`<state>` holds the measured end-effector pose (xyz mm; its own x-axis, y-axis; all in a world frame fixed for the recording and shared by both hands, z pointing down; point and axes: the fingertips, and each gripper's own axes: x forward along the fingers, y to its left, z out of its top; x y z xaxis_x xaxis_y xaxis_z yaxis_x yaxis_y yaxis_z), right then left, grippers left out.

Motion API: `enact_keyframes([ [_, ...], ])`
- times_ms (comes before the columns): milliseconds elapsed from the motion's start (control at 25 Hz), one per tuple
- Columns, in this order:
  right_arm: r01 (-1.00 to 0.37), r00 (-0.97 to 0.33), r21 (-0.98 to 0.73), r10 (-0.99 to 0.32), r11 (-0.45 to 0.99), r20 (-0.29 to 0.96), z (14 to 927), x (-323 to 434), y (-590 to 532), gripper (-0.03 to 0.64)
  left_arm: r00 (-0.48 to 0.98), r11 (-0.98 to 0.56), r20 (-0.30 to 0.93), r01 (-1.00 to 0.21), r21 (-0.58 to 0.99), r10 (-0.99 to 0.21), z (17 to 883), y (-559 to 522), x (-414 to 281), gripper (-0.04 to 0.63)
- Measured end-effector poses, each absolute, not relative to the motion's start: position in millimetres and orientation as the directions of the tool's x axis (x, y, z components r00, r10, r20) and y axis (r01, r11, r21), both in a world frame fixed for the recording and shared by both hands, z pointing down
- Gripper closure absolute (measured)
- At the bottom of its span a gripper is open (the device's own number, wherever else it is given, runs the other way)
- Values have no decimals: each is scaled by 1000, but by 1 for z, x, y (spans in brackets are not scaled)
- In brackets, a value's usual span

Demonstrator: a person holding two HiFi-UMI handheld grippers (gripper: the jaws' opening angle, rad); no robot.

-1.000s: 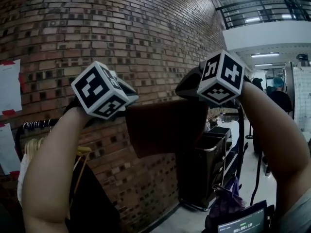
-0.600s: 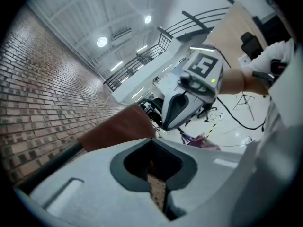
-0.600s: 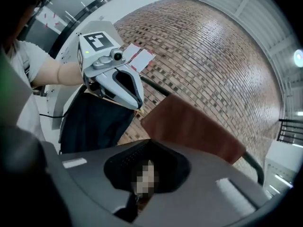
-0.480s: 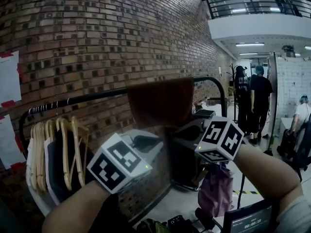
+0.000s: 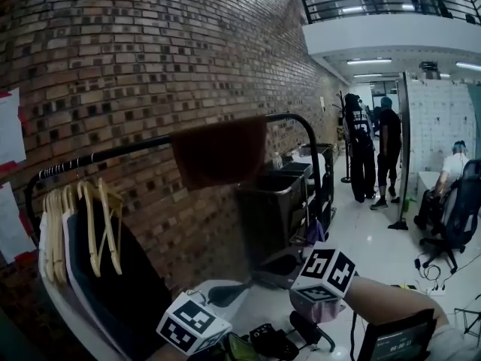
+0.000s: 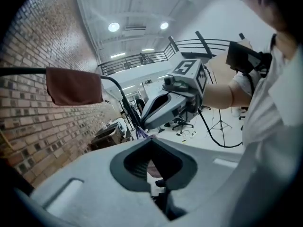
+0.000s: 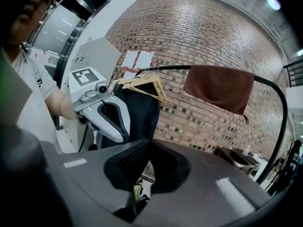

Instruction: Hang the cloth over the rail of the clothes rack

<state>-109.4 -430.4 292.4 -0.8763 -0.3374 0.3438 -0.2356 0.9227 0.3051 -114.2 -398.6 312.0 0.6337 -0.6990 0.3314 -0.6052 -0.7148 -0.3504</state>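
Spotted the cloth draped over the rail up at twelve o'clock; held left tongs and right tongs pressed together, empty, low at six o'clock.

A brick wall fills the left of the frame; upper right, a railed balcony (strip lights beneath), pale glossy floor lower right.
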Motion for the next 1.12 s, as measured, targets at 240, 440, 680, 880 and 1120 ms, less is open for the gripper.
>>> enact_keyframes([
  [240, -238, -878, 228, -310, 944, 364, 353, -45, -342, 615, 665, -738, 326, -633, -234, -672, 371, -325, -49, 595],
  [440, -261, -890, 149, -298, 954, 345, 394, 17, -251, 615, 667, -745, 341, -631, -215, -663, 399, -233, 17, 595],
  [680, -245, -903, 73, -255, 967, 346, 444, 78, -126, 615, 661, -733, 340, -661, -160, -669, 436, -109, 78, 594],
  [880, -222, -909, 31, -219, 974, 355, 470, 117, -38, 615, 650, -711, 341, -698, -84, -679, 462, -28, 114, 594],
  [1120, -231, -902, 15, -220, 973, 372, 458, 142, 14, 615, 653, -708, 366, -706, -22, -663, 456, 22, 135, 594],
])
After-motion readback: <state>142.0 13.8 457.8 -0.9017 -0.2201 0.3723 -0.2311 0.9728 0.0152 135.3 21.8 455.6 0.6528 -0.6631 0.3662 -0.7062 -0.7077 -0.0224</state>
